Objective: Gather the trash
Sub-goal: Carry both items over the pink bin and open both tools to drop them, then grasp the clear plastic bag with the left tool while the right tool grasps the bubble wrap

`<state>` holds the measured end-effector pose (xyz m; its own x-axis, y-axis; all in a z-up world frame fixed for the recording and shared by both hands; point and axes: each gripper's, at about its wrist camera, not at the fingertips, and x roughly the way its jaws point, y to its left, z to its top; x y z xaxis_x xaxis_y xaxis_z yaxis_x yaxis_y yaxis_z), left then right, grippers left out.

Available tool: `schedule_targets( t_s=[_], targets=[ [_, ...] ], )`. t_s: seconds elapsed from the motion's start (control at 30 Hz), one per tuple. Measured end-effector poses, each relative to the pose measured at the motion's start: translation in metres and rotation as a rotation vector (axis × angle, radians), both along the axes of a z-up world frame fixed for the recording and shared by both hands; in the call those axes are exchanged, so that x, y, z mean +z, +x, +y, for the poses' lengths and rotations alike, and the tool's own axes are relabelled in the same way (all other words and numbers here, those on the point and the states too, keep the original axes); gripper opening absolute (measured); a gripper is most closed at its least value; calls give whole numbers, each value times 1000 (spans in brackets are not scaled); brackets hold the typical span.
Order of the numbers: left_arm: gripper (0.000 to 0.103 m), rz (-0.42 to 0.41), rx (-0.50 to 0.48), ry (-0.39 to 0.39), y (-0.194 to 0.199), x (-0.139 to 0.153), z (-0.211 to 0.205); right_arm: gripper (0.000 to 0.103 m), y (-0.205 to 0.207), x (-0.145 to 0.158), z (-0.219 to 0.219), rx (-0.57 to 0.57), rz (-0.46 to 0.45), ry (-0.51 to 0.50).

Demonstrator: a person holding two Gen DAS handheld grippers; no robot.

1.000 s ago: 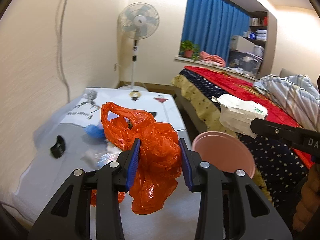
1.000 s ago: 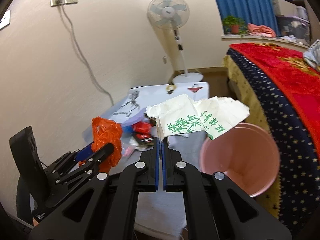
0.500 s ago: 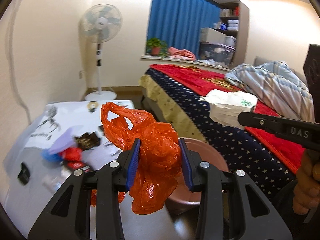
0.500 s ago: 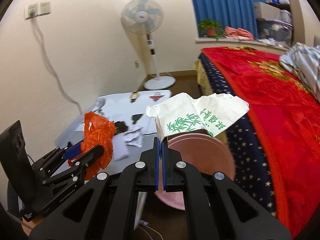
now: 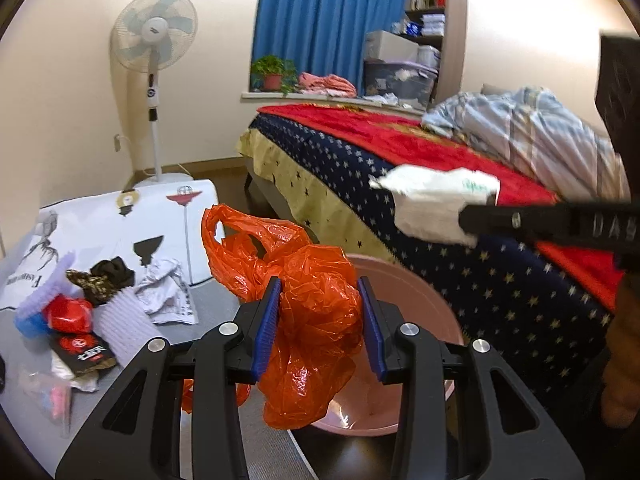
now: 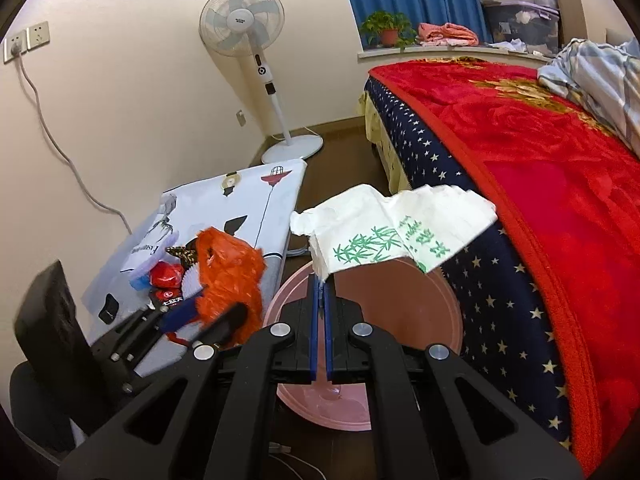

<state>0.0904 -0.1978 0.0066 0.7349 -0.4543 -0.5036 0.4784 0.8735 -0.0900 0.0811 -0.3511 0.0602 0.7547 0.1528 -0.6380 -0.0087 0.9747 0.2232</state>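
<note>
A: Right wrist view first: what is the biggest thing?
B: The bed [image 6: 540, 184] under a red blanket, on the right. Left of it stands the counter [image 6: 240, 196], with a heap of wrappers [image 6: 168, 280] on it.
A: And between them?
B: A pink bin [image 6: 400, 312] on the floor.
A: The grippers?
B: The left gripper [image 5: 319, 320] has its fingers clenched on a crumpled orange plastic bag [image 5: 316, 320], above the bin's near rim. The right gripper [image 6: 320, 304] has its fingers pinched tight on a white paper wrapper [image 6: 392, 232] printed with green bamboo, held over the bin.
</note>
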Motion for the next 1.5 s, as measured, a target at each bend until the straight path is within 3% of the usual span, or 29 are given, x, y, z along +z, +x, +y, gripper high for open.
schedule_targets(
  t_s=[0.4, 0.5, 0.53, 0.6, 0.63, 0.67, 1.07, 1.5],
  targets=[
    [38, 51, -22, -10, 20, -23, -4, 3, 23, -20, -2, -15, 60, 5],
    [41, 72, -38, -25, 24, -26, -5, 7, 25, -22, -2, -22, 66, 3],
    [43, 87, -43, -31, 26, -28, -6, 10, 26, -23, -2, -29, 70, 1],
    [55, 108, -36, -33, 29, -32, -5, 29, 27, -24, -4, -42, 81, 7],
    [55, 108, -30, -32, 29, -33, -4, 43, 27, -25, -6, -50, 82, 7],
    [55, 110, -27, -31, 29, -34, -3, 48, 27, -24, -6, -57, 80, 2],
    [55, 95, -17, -41, 22, -25, 9, 48, 22, -19, -5, -58, 39, -19],
    [53, 47, 111, -72, 10, -1, 68, 40, 14, -10, 26, 5, -21, -94]
  ],
)
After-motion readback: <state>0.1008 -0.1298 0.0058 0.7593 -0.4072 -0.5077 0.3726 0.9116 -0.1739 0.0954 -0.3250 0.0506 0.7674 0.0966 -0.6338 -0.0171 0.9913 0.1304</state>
